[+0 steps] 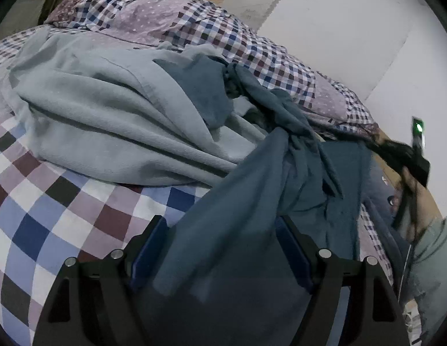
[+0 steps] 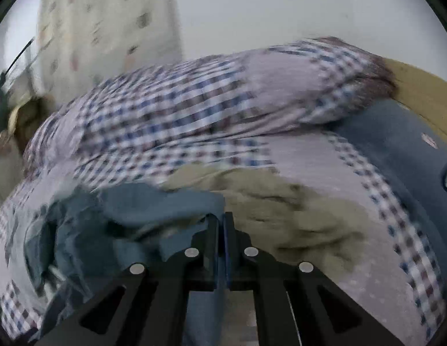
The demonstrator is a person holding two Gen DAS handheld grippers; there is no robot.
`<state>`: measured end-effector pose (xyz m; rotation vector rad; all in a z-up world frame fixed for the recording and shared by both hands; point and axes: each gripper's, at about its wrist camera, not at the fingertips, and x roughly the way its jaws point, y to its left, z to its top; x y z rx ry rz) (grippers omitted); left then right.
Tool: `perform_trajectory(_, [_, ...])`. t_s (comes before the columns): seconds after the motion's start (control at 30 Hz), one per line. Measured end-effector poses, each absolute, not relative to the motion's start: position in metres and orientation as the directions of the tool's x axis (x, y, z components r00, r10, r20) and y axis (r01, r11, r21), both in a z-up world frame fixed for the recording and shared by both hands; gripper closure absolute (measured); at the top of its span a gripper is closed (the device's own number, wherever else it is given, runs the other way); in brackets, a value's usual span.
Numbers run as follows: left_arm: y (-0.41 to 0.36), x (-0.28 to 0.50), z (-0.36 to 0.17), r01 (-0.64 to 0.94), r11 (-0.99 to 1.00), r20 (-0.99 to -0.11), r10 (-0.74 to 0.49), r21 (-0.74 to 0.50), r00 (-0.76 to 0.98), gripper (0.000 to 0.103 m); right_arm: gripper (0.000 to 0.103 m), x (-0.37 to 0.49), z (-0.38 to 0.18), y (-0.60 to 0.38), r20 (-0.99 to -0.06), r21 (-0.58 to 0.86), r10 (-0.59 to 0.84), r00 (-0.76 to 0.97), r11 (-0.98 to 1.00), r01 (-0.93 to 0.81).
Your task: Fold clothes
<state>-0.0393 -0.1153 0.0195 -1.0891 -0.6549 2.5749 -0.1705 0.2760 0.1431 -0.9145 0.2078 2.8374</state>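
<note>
Teal cloth point(image 1: 223, 230) fills the lower centre of the left wrist view, draped between the left gripper point(image 1: 220, 225) fingers, which stand wide apart. Pale grey garment point(image 1: 102, 121) lies bunched centre-left on the checked bedspread point(image 1: 41, 207). Right wrist view, blurred: right gripper point(image 2: 220, 219) fingers pressed together at lower centre; can't tell if they pinch fabric. Teal cloth point(image 2: 154, 201) lower left, olive garment point(image 2: 295, 216) centre-right.

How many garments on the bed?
3: pale grey-blue garment left, teal garment between the left gripper fingers, olive garment right. More may be hidden.
</note>
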Motion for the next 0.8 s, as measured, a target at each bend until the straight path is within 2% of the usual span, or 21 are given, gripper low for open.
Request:
perform_trajectory(0.17, [-0.112,-0.039,0.019,-0.072,-0.876,-0.615,0.392,-0.478,-0.684,0.022,0.102,-0.131,0.139,0.364,-0.585,0.167,0.202,-0.786,-0.918,-0.36])
perform_trajectory(0.33, [-0.114,-0.04,0.015,-0.065,-0.876,-0.62,0.389,-0.478,-0.682,0.022,0.102,-0.07,0.145,0.446,-0.522,0.257,0.372,-0.768,-0.789,-0.558])
perform_trajectory(0.57, [-0.113,-0.044,0.013,-0.062,-0.885,-0.631,0.378,-0.462,-0.677,0.022,0.102,-0.031,0.108,0.505,-0.615,0.231,0.471,-0.632,-0.659,-0.716])
perform_trajectory(0.8, [-0.111,-0.046,0.012,-0.061,-0.891,-0.64,0.369,-0.45,-0.674,0.022,0.1,-0.028,0.083,0.504,-0.666,0.21,0.442,-0.601,-0.662,-0.72])
